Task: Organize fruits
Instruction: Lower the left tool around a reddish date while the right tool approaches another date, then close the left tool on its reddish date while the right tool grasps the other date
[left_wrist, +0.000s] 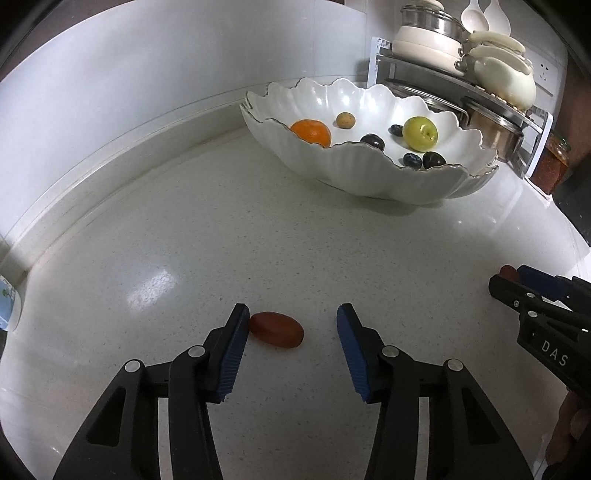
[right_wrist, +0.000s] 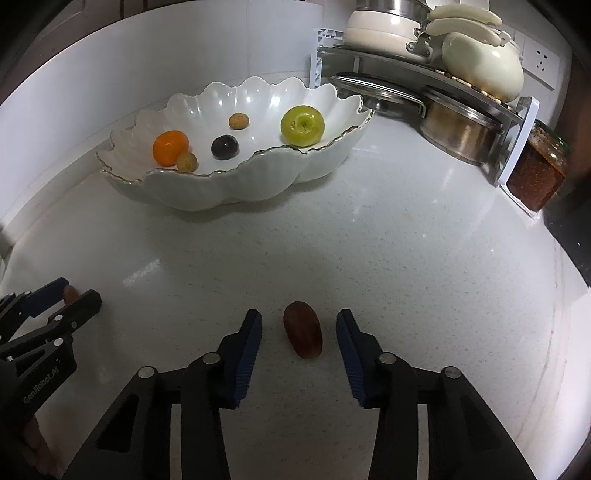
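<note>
left gripper (left_wrist: 291, 321) spread, a red fruit (left_wrist: 277, 329) on desk (left_wrist: 295, 251) touches its left pad | right gripper (right_wrist: 299, 325) spread around a second red fruit (right_wrist: 303, 329) | bowl (right_wrist: 221, 184) far behind | risk: oval fruit may roll away if one pad touches first

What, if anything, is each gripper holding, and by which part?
Nothing. The left gripper and right gripper are open, each around a red fruit on the counter.

jar (left_wrist: 550, 166): cut by rack (contents unclear) | right gripper (left_wrist: 508, 278): fruit mostly hidden | bottle (left_wrist: 9, 306): edge-cropped
</note>
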